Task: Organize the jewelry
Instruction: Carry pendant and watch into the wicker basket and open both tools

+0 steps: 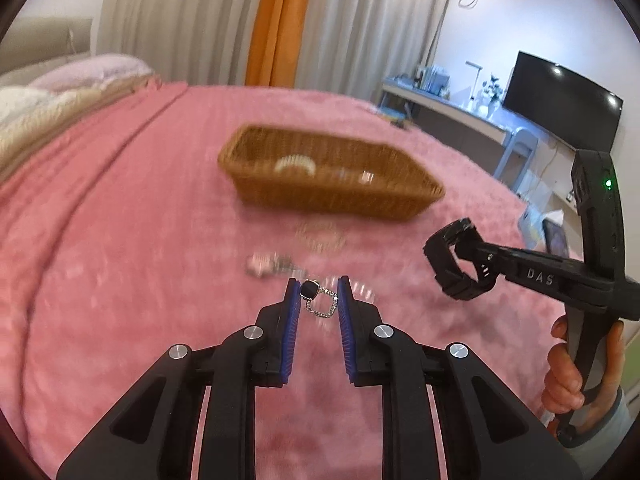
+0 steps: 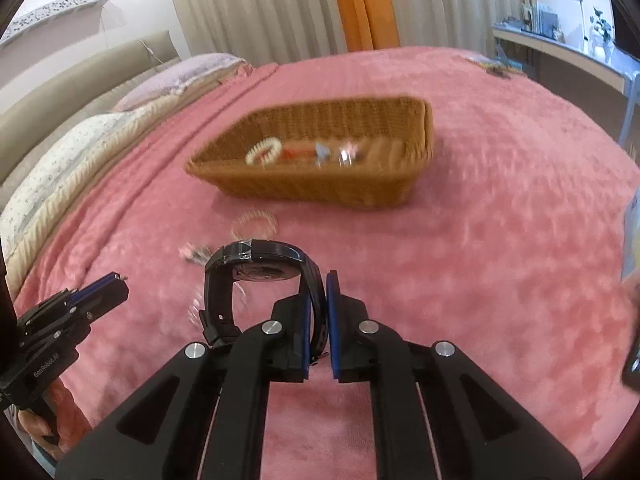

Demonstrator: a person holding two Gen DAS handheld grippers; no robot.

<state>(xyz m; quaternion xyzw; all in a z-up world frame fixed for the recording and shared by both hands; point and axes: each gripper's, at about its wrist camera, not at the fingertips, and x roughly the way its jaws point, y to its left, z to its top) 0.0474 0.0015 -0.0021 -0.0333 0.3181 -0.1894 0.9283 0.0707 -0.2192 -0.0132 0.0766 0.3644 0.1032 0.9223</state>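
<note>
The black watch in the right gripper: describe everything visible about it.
The black watch is a closed loop with a dark, glossy case and a matte, rubbery-looking strap. The right gripper is shut on one side of the strap, holding the loop above the pink bedspread. Its round face points downward. Nothing else touches it.
</note>
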